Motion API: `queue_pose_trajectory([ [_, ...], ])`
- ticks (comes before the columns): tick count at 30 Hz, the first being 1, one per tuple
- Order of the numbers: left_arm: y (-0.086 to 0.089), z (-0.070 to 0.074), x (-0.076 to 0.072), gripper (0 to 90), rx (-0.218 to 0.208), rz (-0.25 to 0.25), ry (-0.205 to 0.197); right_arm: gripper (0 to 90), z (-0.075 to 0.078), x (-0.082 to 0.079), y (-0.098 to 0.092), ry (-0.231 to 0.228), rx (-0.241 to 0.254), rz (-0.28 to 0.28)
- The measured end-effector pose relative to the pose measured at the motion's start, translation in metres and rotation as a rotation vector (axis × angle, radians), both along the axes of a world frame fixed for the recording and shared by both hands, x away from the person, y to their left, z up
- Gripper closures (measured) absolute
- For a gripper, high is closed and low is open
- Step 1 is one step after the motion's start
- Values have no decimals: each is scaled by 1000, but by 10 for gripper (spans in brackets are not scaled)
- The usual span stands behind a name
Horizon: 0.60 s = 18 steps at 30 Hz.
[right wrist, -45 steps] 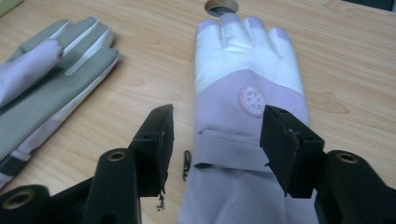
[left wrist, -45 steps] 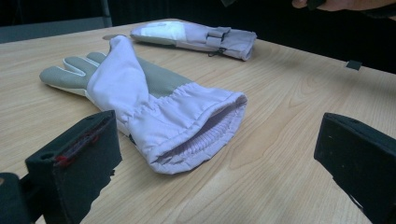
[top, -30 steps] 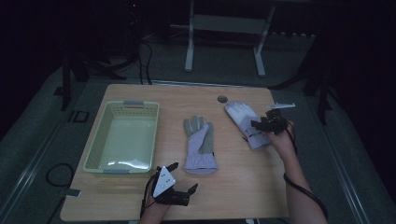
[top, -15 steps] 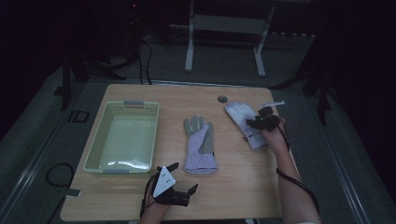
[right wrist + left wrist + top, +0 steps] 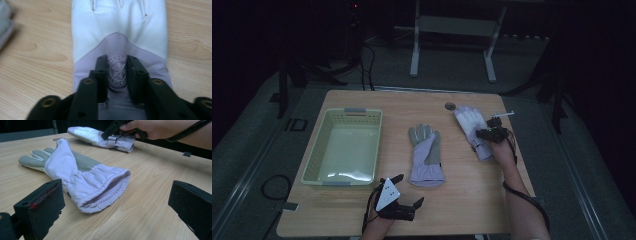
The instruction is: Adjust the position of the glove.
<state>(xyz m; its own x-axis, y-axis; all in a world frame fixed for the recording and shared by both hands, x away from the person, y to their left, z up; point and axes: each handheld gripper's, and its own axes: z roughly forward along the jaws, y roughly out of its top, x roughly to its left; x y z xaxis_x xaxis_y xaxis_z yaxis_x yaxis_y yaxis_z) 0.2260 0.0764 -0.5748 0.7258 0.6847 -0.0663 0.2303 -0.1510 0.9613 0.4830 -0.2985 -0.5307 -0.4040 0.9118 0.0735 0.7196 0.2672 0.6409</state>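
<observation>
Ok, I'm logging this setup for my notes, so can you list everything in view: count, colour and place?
table: one, light wood, centre of the high view.
basket: one, pale green, table's left part.
middle glove: one, lilac with grey palm, table centre, flat.
right glove: one, white and lilac, table's right part, flat.
small round thing: one, dark, far edge, beside the right glove; too small to identify.
metal stand: one, grey, floor behind the table.
left hand-held gripper: one, black, near edge, jaws apart.
right hand-held gripper: one, black, jaws just closing, pinching the right glove's round badge.
</observation>
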Motion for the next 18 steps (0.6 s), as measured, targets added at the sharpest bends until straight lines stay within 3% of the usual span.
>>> queue_pose_trajectory([
  [4,0,0,0,6,-4,3,1,790,12,-9,-3,-5,14,-42],
  [6,0,0,0,6,-3,4,1,796,27,-22,-8,-22,10,-63],
  [10,0,0,0,6,1,6,0,798,40,-38,-15,-34,33,-67],
  [13,-1,0,0,6,8,10,-2,799,56,-65,-22,-39,90,-97],
  [14,-1,0,0,6,8,10,-2,799,56,-65,-22,-39,90,-97],
  [15,-1,0,-1,6,10,11,-3,799,66,-80,-22,-53,79,-108],
  [17,-1,0,-1,6,10,12,-2,799,66,-80,-22,-53,79,-108],
  [18,-2,0,-1,6,12,15,-2,798,78,-101,-23,-83,82,-143],
])
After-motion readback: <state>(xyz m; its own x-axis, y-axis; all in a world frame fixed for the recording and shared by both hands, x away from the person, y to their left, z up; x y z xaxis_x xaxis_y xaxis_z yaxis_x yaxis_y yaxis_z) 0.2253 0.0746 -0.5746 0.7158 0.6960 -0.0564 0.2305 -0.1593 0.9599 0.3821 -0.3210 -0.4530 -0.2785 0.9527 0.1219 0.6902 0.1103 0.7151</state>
